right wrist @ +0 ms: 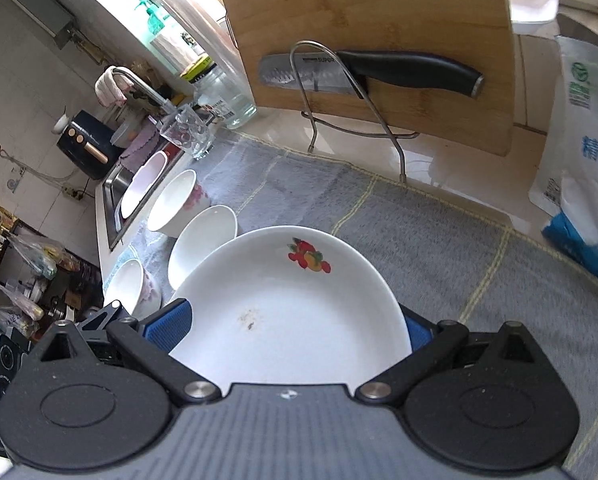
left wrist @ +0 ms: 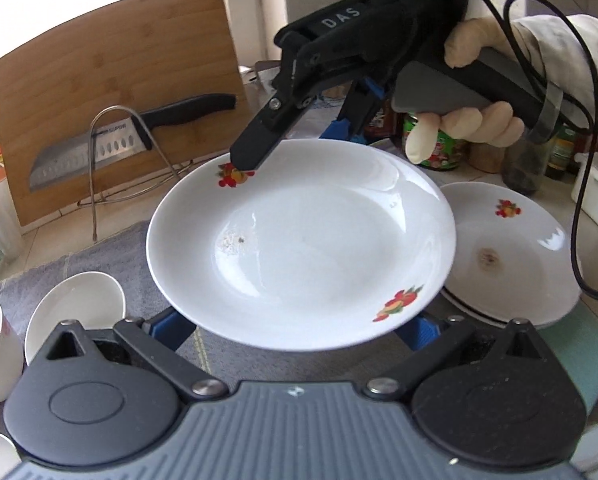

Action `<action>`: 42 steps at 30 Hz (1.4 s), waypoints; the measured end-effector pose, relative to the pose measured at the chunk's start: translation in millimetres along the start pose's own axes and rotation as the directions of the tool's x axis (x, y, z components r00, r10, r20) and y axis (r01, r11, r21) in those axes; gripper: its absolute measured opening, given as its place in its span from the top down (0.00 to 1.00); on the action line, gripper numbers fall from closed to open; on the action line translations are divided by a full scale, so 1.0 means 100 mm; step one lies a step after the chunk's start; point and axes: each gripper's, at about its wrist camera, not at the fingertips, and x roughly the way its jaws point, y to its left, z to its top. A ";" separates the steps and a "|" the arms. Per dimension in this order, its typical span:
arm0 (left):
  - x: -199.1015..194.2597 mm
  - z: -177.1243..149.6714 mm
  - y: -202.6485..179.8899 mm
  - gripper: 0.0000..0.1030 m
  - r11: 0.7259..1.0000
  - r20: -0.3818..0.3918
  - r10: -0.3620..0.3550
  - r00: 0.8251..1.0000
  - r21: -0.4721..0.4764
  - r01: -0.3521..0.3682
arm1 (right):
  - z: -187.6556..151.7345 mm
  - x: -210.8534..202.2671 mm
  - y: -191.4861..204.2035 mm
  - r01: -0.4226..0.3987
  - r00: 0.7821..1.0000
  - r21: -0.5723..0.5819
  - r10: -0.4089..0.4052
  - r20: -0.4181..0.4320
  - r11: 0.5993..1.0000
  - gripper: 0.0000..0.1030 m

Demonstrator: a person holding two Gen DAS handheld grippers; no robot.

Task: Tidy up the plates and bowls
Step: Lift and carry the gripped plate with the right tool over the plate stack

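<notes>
Gripping opposite rims, the right hand-held gripper and left hand-held gripper carry the plate level above the table's grey mat, presumably toward the second plate.

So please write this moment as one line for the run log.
stage: plate transfer | right gripper: on far rim of lifted plate | left gripper: jaw state unclear, plate above it | second plate: on counter | bowls: on grey mat

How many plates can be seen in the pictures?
2. One plate is held up between the right gripper and the left gripper. The other plate lies on the counter behind it, partly hidden. More may be hidden.
</notes>
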 end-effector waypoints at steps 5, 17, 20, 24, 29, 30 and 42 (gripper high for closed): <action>-0.08 0.01 -0.12 0.01 0.999 -0.005 -0.021 1.000 0.043 0.021 | -0.23 -0.21 0.02 0.004 0.999 0.021 -0.005 0.042 1.000 0.00; -0.18 0.02 -0.53 0.01 0.979 -0.016 -0.115 0.993 0.168 0.116 | -0.85 -0.63 -0.09 0.044 0.989 0.136 -0.063 0.137 0.990 0.00; -0.18 0.00 -0.62 0.01 0.972 -0.022 -0.143 0.989 0.188 0.145 | -1.00 -0.71 -0.11 0.058 0.986 0.167 -0.083 0.145 0.984 0.00; -0.18 -0.02 -0.71 0.01 0.961 -0.031 -0.178 0.983 0.207 0.181 | -1.17 -0.79 -0.14 0.079 0.982 0.200 -0.110 0.151 0.977 0.00; -0.15 -0.03 -0.81 0.01 0.949 -0.052 -0.210 0.976 0.229 0.217 | -1.37 -0.87 -0.16 0.098 0.978 0.237 -0.138 0.158 0.966 0.00; -0.13 -0.04 -0.83 0.01 0.946 -0.058 -0.219 0.974 0.231 0.226 | -1.41 -0.88 -0.17 0.102 0.977 0.245 -0.143 0.158 0.964 0.00; 0.03 -0.03 -0.99 0.01 0.923 -0.103 -0.274 0.956 0.250 0.292 | -1.73 -0.94 -0.37 0.130 0.971 0.337 -0.189 0.149 0.932 0.00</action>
